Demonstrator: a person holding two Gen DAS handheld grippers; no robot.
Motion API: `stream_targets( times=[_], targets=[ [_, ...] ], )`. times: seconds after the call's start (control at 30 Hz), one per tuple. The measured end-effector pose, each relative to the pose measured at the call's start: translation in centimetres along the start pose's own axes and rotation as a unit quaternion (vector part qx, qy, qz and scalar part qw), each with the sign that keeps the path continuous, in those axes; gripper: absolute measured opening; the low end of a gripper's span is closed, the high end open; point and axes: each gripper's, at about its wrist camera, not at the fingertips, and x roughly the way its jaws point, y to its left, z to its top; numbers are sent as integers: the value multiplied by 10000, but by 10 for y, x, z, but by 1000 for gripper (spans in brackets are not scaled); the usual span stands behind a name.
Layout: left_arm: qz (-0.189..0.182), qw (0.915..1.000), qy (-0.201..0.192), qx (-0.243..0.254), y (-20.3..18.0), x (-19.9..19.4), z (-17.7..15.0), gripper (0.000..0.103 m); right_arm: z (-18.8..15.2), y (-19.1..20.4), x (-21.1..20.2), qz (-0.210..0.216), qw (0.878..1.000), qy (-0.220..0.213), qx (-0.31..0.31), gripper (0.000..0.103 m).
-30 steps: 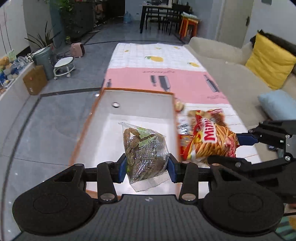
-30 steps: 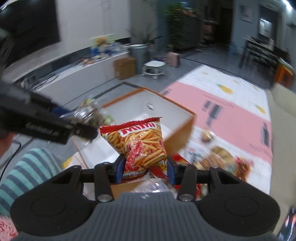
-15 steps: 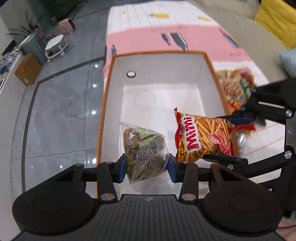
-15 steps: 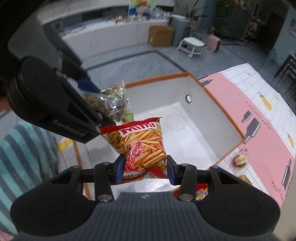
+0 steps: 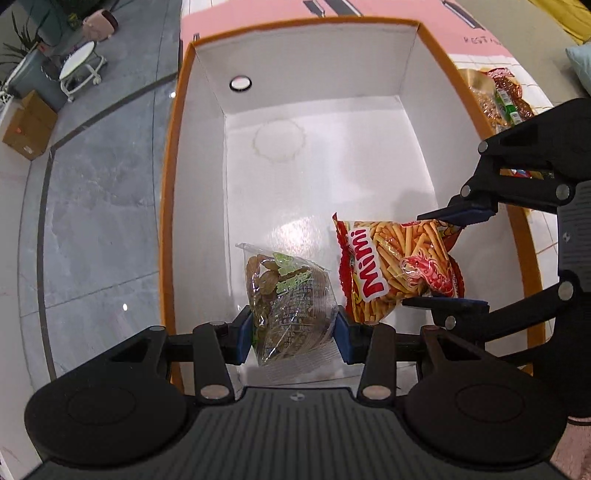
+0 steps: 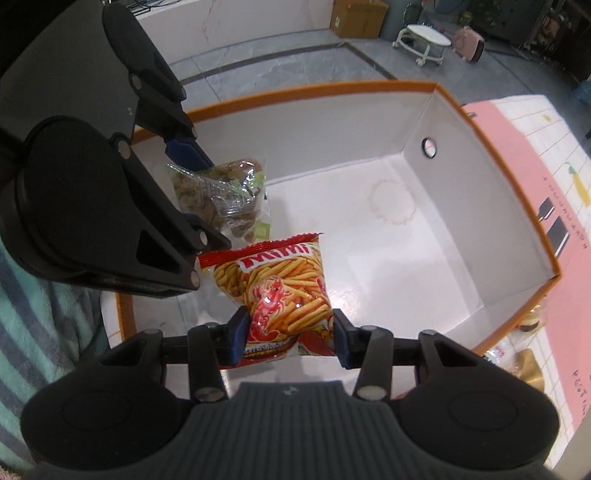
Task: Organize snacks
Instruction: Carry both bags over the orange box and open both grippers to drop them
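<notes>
A clear packet of brown snacks [image 5: 290, 302] is clamped between the blue pads [image 5: 244, 334] of the left hand-held gripper [image 5: 293, 334], above the near end of an open white box with an orange rim [image 5: 168, 206]. Just to its right, a red Mimi packet printed with fries and a shrimp [image 5: 397, 267] is pinched by the right hand-held gripper [image 5: 439, 258], which enters from the right edge. A faint ring mark and a round hole are seen on the box's bare white interior. More snack packets [image 5: 496, 98] are seen lying outside the box on the right, on a pink-and-white cloth [image 5: 373, 9].
</notes>
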Motion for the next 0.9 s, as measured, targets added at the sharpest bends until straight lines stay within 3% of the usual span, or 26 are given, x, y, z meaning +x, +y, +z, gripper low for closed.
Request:
stream_targets(
  times=[0.3, 0.47, 0.6, 0.77, 0.9],
  targets=[
    [31, 9996, 290, -39, -1, 9, 5, 53, 2, -15, 18, 182, 9996, 221, 72, 45],
    [215, 9995, 229, -6, -2, 5, 1, 65, 5, -25, 11, 271, 9993, 162, 186, 54],
    [221, 9998, 27, -5, -4, -9, -1, 75, 5, -28, -2, 226, 9995, 44, 201, 67],
    [321, 9990, -302, -92, -5, -31, -2, 75, 1, -34, -27, 60, 9991, -328, 245, 68],
    [469, 9932, -925, -531, -3, -56, -5, 76, -8, -37, -56, -173, 9964, -745, 375, 73]
  ],
)
